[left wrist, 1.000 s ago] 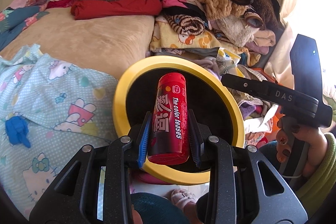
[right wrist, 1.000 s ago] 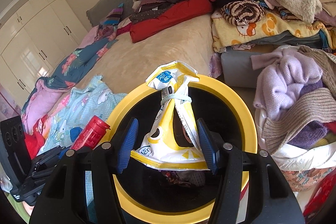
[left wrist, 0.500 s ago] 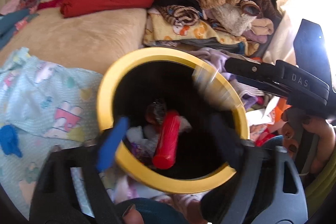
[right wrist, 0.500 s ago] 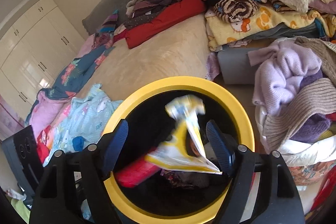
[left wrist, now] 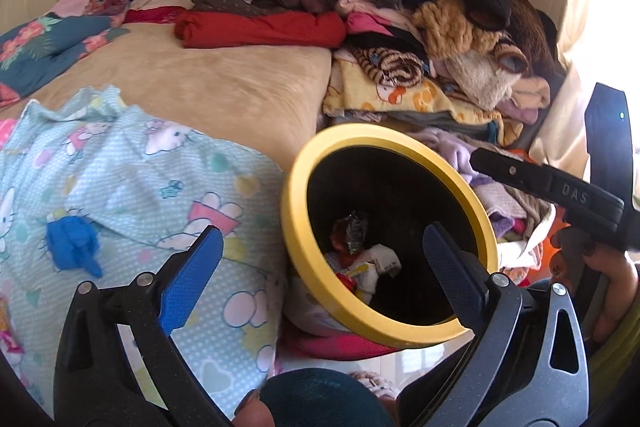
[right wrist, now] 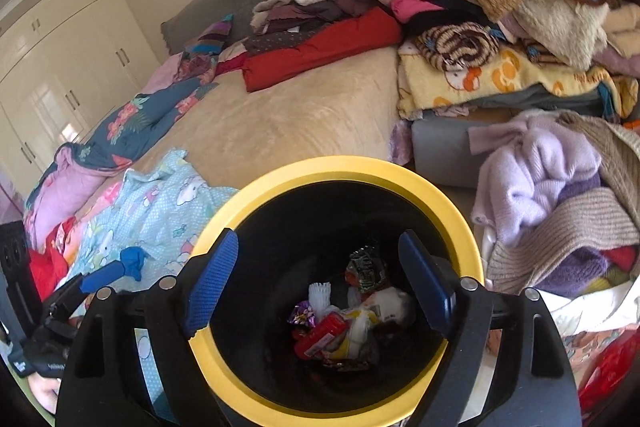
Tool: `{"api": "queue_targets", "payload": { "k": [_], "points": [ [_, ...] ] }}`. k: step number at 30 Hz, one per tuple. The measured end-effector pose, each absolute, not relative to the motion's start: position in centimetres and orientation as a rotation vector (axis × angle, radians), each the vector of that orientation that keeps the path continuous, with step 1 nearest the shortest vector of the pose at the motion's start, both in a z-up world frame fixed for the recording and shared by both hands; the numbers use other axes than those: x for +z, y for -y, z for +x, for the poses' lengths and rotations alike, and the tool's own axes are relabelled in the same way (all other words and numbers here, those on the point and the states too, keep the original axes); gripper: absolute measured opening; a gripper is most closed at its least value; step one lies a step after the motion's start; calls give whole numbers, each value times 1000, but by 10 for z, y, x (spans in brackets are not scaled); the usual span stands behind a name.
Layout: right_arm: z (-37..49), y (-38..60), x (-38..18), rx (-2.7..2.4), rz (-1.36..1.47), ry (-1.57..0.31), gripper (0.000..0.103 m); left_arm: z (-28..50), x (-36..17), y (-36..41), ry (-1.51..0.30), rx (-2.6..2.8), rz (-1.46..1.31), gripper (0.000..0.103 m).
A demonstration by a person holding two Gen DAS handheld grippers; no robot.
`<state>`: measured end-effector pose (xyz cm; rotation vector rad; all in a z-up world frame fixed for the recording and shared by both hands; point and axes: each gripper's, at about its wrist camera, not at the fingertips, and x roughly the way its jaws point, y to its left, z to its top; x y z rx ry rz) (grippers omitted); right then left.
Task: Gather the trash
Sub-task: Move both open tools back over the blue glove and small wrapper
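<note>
Both loads have dropped since a second ago: red tube (right wrist: 320, 337) and yellow wrapper (right wrist: 356, 331) lie in the yellow-rimmed bin (right wrist: 336, 165), both claws, left (left wrist: 320, 263) and right (right wrist: 320, 275), opening empty, blue scrap (left wrist: 74, 245) left on the bed.

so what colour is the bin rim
Yellow, around a black inside; the bin rim shows best in the right wrist view.

A tan blanket (left wrist: 224, 87) covers the bed's middle. At nine o'clock from it lies a light blue cartoon-print cloth (left wrist: 132, 179) with a small blue toy (left wrist: 72, 239) on top. At twelve o'clock sits a folded red garment (left wrist: 260, 29), and at two o'clock a high heap of clothes (left wrist: 420, 7) over a yellow cartoon blanket (left wrist: 400, 95). In the right wrist view, a lilac sweater (right wrist: 536, 167) lies at three o'clock and white wardrobe doors (right wrist: 60, 67) stand at nine.
</note>
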<state>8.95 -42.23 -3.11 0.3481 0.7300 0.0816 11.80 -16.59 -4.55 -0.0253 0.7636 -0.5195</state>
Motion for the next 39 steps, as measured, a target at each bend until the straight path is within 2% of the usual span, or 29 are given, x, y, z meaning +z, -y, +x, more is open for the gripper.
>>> {"api": "queue_targets", "payload": {
  "k": [18, 39],
  "points": [
    [85, 364, -6, 180, 246, -679, 87, 106, -25, 98, -663, -369, -109, 92],
    [99, 286, 3, 337, 157, -684, 87, 93, -24, 23, -606, -188, -180, 92]
  ]
}}
